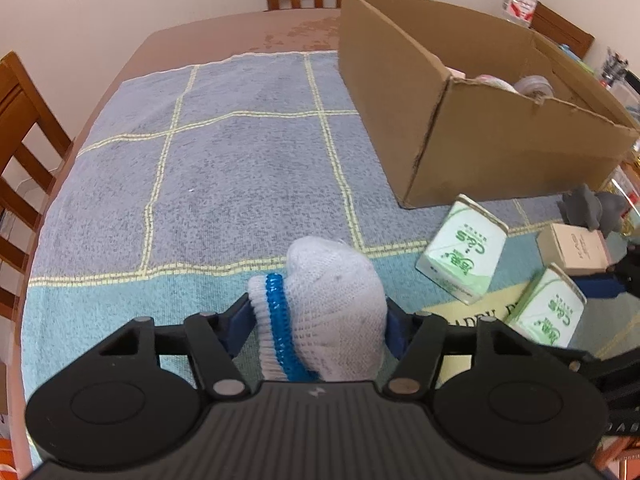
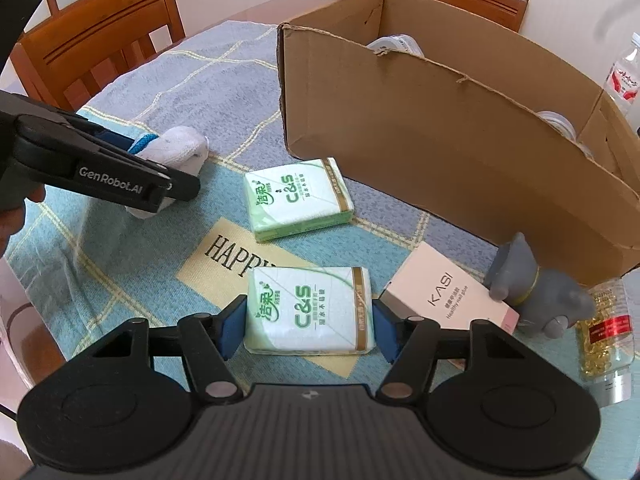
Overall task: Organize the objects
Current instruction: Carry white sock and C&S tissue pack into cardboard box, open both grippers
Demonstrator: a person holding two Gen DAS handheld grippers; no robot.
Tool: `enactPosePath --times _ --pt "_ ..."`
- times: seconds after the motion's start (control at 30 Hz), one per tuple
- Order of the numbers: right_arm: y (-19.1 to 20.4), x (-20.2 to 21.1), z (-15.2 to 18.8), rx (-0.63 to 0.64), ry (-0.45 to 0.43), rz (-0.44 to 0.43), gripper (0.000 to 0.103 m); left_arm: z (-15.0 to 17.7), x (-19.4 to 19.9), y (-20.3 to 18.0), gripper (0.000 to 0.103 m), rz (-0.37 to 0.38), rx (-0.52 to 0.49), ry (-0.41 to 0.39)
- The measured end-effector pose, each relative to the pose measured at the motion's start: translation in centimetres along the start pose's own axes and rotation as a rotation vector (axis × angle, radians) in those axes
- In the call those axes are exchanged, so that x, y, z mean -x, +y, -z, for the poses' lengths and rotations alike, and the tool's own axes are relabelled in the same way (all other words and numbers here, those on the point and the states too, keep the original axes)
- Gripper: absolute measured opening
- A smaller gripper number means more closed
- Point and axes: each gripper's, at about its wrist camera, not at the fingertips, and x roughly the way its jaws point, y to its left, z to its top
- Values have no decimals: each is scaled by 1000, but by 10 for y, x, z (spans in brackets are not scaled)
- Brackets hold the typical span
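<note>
Blue-grey terry cloth with pale yellow grid lines, a towel (image 1: 248, 152), covers most of the brown desk (image 1: 240, 28); its near band is lighter turquoise and carries a beige patch lettered "HAPPY" (image 2: 236, 252). Wooden chairs (image 1: 24, 136) stand at the desk's left and far edges against a cream wall.

At the left, the left gripper (image 1: 318, 320) has its blue fingers (image 1: 240, 322) pinching a rolled white knit glove (image 1: 324, 312) with a blue cuff band. In the right wrist view the glove (image 2: 180, 152) sits low over the towel's left part, its long axis running left to right, cuff toward the gripper; whether it touches the cloth I cannot tell.

Further right, a green-and-white tissue pack (image 2: 298, 198) lies flat on the towel, its long axis angled slightly away to the right. Nearer the camera, a second tissue pack (image 2: 310, 310) lies flat with its long axis across the view, between the fingers (image 2: 232, 328) of the right gripper (image 2: 308, 328). The fingers are spread on either side of it, close to its short ends; whether they press it I cannot tell.

Right of that pack lies a pink KASI box (image 2: 448, 292), its long axis slanting up toward the left, with a grey rubber toy (image 2: 536, 288) at its far end. Behind them a large open cardboard box (image 2: 420, 128) stands on the desk, tape rolls (image 2: 394, 44) showing inside. At the far right, a bottle of golden capsules (image 2: 606, 328) lies beside the toy, and a water bottle (image 2: 624, 76) stands beyond the box.
</note>
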Motion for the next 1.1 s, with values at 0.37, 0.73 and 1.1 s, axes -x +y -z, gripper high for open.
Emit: enactPosePath --times 0.37,0.73,1.1 --pt "-21 32 -10 -46 8 -24 69 -22 42 -8 63 105 -139 8" --pt "-48 84 -19 -113 -16 -13 69 -59 93 -44 63 213 -262 -27" --pt "-95 122 -49 -83 -122 -17 69 -130 96 -94 63 209 -261 -113"
